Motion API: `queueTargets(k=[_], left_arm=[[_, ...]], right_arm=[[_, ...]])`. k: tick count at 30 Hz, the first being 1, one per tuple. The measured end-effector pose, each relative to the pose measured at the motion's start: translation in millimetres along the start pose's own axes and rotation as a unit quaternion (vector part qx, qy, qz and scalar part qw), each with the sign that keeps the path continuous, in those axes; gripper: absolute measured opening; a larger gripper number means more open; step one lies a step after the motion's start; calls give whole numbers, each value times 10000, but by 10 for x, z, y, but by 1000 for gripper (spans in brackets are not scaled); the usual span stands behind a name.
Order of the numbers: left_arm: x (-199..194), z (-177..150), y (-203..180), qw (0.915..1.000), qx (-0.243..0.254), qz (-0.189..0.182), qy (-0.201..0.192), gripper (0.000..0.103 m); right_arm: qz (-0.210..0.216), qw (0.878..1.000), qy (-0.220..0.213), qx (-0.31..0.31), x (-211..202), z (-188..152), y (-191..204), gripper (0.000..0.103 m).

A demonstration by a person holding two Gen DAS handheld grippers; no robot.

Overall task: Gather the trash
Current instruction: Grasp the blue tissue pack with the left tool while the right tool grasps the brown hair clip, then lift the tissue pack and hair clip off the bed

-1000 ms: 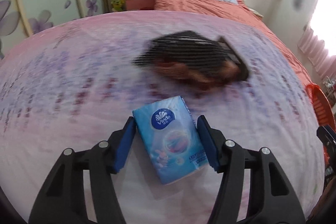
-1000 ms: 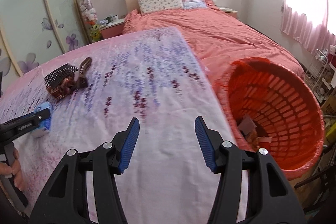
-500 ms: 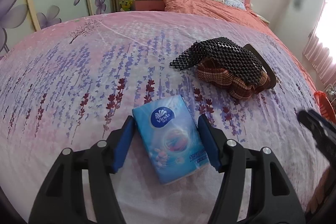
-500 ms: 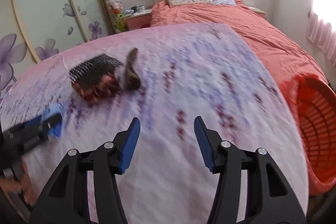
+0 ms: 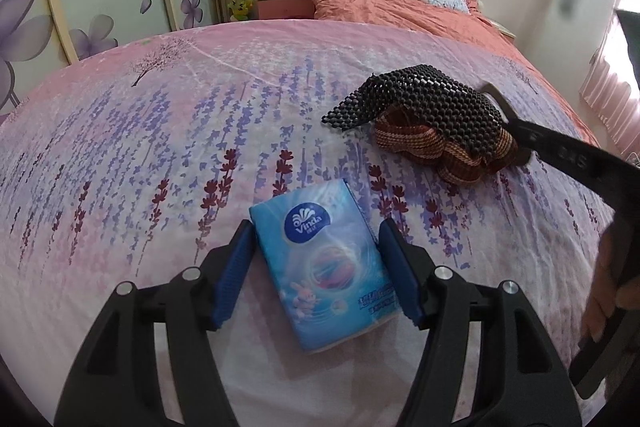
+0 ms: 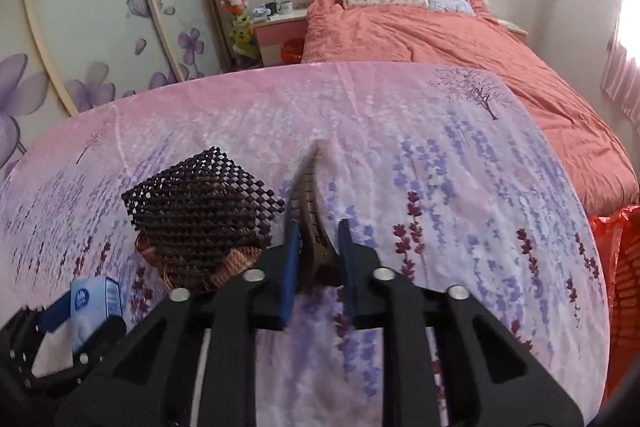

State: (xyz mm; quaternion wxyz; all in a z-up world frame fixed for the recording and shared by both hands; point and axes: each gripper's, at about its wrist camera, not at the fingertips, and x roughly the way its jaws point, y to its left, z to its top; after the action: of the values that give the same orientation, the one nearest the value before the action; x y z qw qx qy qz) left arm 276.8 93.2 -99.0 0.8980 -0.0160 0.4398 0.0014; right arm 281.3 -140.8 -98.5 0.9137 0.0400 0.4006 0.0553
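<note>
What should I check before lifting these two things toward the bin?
1. Left gripper shut on the tissue pack: ok.
2. Right gripper straddling the brown strip: ok.
3. Right pads squeezing the strip: cannot tell, a gap shows on each side.
4. Strip free of the black mesh: cannot tell.
5. Orange basket in view at the bed's right edge: ok.
6. Basket has room: cannot tell.

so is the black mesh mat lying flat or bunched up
Bunched up. The black mesh mat is draped over a striped brown cloth, humped in the middle with one corner sticking out above the floral sheet.
</note>
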Motion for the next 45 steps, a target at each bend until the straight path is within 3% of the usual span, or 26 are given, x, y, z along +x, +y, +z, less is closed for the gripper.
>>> queueTargets(k=[10,14,20,24,25,27,28,32,45], left_arm=[[-1,-6,-20,10000,-44,-49,-11,63],[6,-11,-6,10000,-56,-63,-15,63],[-25,-21,-44,9997,121,-196,-28,62],[-71,-80,-169,9979,408,-505,-12,62],[-78,-95,-202,9975,502,-498,-12,62],[-86,-117,-227,9971,596,-479,-23,62],[-90,-120,-228,9969,614,-488,-23,62],[-90,-139,-201,9968,650,-474,-24,62],[-124,-146,-138,9975,559,-440,33,62]], right_arm=[[-279,9996,-82,8,-753,-702,-415,17],[-333,9994,-65,112,-863,-850,-520,17],[-207,9994,-93,260,-788,-739,-552,19],[-186,9994,5,301,-697,-708,-555,31],[-202,9994,46,278,-659,-703,-543,31],[-317,9993,55,188,-653,-712,-526,16],[-428,9990,-1,138,-678,-716,-521,13],[-1137,9933,-163,-145,-698,-705,-512,13],[-1005,9949,71,-63,-630,-689,-560,18]])
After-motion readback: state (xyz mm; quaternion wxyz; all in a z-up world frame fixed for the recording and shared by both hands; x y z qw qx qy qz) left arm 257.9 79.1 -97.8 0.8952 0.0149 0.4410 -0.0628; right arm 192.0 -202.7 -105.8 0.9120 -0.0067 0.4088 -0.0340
